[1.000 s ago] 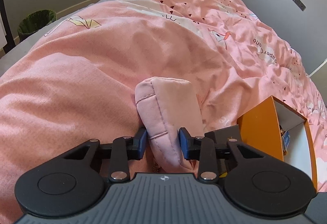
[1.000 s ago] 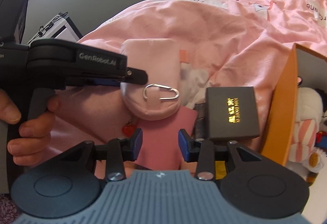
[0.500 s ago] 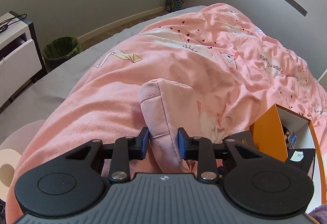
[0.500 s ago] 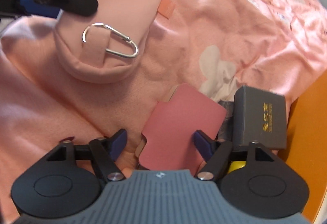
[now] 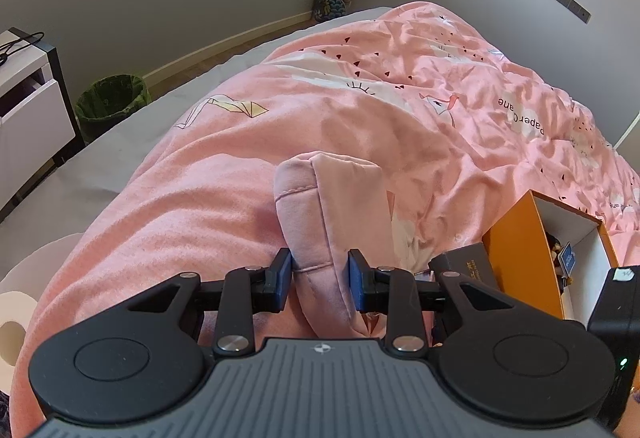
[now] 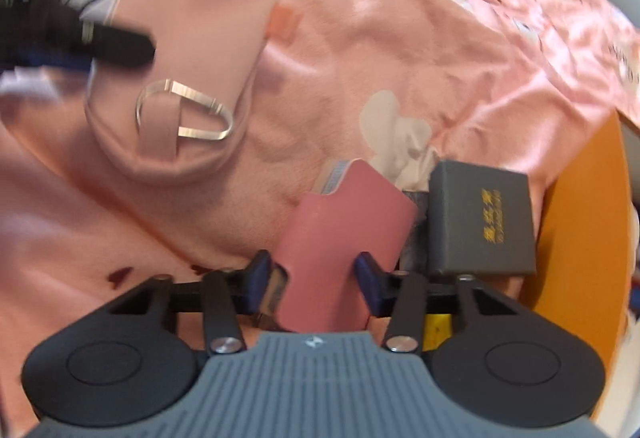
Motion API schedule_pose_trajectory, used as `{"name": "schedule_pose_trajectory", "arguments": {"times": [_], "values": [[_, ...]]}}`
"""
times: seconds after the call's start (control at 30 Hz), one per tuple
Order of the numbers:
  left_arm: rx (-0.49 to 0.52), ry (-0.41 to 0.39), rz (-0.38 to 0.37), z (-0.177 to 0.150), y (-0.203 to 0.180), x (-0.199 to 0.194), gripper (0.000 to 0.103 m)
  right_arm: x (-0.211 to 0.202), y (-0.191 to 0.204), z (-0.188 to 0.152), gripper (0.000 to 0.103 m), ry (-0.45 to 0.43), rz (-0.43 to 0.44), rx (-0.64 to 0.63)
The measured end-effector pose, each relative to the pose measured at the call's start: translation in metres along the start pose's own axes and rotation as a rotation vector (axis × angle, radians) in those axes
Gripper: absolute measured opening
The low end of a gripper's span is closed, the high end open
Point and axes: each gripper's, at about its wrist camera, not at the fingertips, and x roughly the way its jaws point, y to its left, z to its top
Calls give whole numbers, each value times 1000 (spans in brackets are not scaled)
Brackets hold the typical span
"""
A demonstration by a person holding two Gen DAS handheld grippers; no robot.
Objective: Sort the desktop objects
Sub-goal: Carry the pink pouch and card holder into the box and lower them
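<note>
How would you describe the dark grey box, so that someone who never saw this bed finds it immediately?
Find the pink quilt, then the orange box at its right edge. The dark grey box lies on the quilt against that orange wall, right of a pink sleeve-like case. Only it has gold characters on its lid.

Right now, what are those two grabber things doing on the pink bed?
A person is sorting small things on a pink quilt. The left gripper is clamped on a soft pink fabric pouch with a silver clip. The right gripper is closing around a flat pink case. Beside that case sits a dark grey box with gold writing, next to an orange box.
</note>
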Motion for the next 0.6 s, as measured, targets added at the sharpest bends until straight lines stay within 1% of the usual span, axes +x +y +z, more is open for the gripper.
{"name": "schedule_pose_trajectory", "arguments": {"times": [0.03, 0.13, 0.2, 0.27, 0.37, 0.4, 0.47, 0.6], "values": [[7, 1, -6, -1, -1, -1, 34, -6, -3, -2, 37, -2, 11, 29], [28, 9, -10, -4, -6, 0, 34, -18, -14, -4, 30, -16, 20, 111], [37, 12, -9, -6, -7, 0, 34, -22, -20, -5, 28, -25, 18, 151], [42, 17, -12, -7, -9, 0, 34, -21, -24, -4, 28, -29, 11, 177], [44, 23, -22, -9, -10, 0, 34, -18, -31, -1, 29, -31, -44, 199], [45, 25, -22, -9, -11, 0, 34, -15, -34, 0, 29, -28, -49, 209], [50, 29, -25, -10, -13, 0, 34, -13, -41, -1, 28, -31, -29, 235], [69, 41, -44, -13, -20, 1, 34, -18, -42, -5, 26, -44, -28, 239]]}}
